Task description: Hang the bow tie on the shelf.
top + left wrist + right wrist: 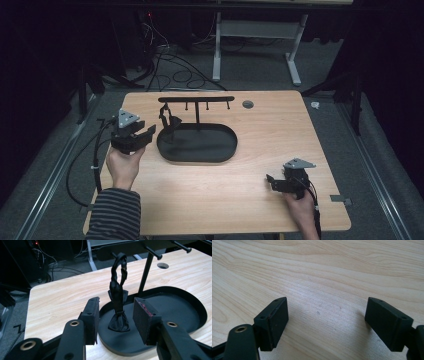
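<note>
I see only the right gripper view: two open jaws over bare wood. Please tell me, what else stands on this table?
Observer: A black oval tray carrying a hook rack sits toward the far left.
Operator: Does something hang on the rack?
Observer: Yes, a twisted black fabric loop hangs from the leftmost peg; its tail reaches the tray floor.
Operator: Where is the left gripper?
Observer: The left gripper is open, facing that loop, not touching it.
</note>
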The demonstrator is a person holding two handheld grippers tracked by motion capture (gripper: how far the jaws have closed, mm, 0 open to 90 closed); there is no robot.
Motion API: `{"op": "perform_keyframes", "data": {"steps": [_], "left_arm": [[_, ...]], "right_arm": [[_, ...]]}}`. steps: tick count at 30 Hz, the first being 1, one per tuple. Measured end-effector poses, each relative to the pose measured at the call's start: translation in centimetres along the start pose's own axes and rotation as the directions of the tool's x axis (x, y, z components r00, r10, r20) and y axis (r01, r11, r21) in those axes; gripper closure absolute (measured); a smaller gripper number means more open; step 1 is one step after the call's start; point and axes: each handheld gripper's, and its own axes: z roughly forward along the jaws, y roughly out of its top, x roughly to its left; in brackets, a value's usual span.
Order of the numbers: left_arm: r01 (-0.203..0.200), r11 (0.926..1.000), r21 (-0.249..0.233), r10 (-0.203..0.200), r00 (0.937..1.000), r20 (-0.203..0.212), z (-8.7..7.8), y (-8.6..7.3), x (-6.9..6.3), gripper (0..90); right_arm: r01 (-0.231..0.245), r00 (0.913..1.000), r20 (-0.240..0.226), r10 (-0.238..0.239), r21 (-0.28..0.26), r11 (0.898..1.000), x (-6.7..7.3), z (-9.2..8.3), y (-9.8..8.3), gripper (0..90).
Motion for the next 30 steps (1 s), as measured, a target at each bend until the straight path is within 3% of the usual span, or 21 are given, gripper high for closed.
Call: {"op": "perform_keyframes", "data": {"steps": [30], "left_arm": [[0.052, 0.9986, -0.013, -0.051, 0.9975, 0.049, -2.7, -3.0, -0.3, 54.6]], "right_arm": [[-0.002, 1.0000, -0.002, 0.002, 0.001, 1.000, 0.0, 0.0, 0.0, 20.1]]}}
